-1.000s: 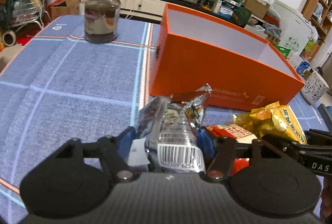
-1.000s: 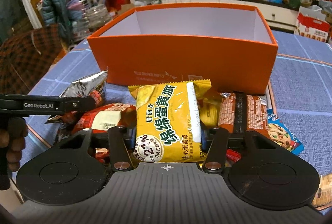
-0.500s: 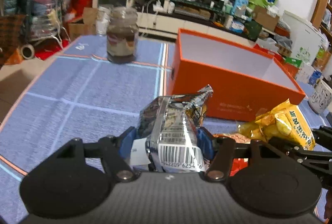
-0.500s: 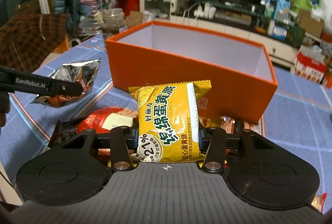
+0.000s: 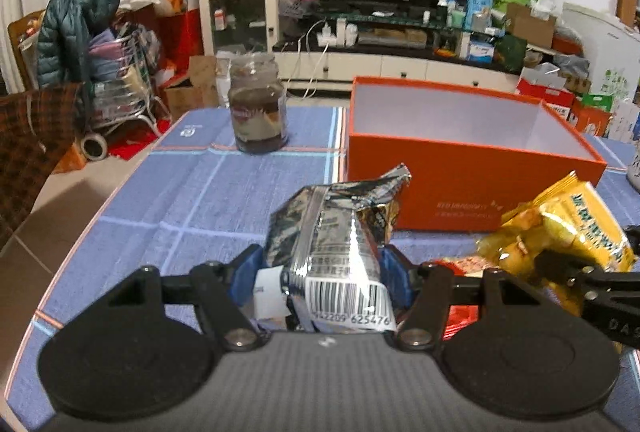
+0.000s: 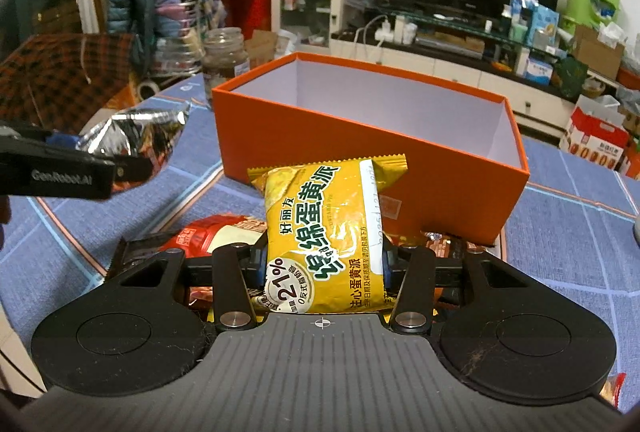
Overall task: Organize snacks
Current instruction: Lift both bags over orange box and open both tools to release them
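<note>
My left gripper (image 5: 324, 268) is shut on a crumpled silver snack packet (image 5: 336, 232) with a barcode, lifted above the blue tablecloth. My right gripper (image 6: 324, 260) is shut on a yellow egg-yolk pie packet (image 6: 324, 232), also off the table. Each shows in the other's view: the yellow packet (image 5: 568, 224) at the right, the silver packet (image 6: 140, 135) at the left. Just beyond both stands an open orange box (image 5: 460, 167) with an empty white inside (image 6: 380, 103). A red snack packet (image 6: 216, 236) and others lie on the table under my right gripper.
A dark glass jar (image 5: 258, 107) stands on the tablecloth (image 5: 180, 183) left of the box. The table's left edge (image 5: 60, 264) drops to a tiled floor. Behind are a TV cabinet, a trolley with a jacket and cluttered boxes.
Both grippers rose and tilted up with their packets, so the box and the room show more fully. The yellow packet came off the pile on the table.
</note>
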The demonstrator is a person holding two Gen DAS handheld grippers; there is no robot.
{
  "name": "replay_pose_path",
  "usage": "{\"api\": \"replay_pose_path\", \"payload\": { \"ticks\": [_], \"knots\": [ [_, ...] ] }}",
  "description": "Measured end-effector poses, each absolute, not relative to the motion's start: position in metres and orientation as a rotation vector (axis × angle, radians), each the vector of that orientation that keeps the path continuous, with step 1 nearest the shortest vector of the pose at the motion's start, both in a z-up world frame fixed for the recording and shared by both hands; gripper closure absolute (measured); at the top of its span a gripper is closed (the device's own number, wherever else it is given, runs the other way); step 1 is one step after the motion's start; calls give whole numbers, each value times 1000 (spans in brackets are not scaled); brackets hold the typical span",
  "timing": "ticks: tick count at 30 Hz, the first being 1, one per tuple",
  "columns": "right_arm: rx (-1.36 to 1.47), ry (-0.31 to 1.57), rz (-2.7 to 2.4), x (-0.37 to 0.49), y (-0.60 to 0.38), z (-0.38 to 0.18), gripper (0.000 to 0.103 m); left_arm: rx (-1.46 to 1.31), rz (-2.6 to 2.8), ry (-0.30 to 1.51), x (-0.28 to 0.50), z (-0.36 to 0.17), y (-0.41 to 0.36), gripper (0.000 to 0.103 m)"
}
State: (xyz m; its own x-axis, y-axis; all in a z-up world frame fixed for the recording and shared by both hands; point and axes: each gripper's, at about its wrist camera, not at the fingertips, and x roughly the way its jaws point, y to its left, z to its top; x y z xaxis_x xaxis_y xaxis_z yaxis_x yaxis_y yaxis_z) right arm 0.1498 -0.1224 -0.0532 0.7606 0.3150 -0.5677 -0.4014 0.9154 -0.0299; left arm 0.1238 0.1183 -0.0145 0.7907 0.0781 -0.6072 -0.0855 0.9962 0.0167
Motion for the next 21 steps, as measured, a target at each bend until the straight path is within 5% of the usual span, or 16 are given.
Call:
{"api": "replay_pose_path", "payload": {
  "ticks": [21],
  "knots": [
    [-143,574,422,143,-115,-47,70,-23,76,607,114,4,107,41]
  ]
}}
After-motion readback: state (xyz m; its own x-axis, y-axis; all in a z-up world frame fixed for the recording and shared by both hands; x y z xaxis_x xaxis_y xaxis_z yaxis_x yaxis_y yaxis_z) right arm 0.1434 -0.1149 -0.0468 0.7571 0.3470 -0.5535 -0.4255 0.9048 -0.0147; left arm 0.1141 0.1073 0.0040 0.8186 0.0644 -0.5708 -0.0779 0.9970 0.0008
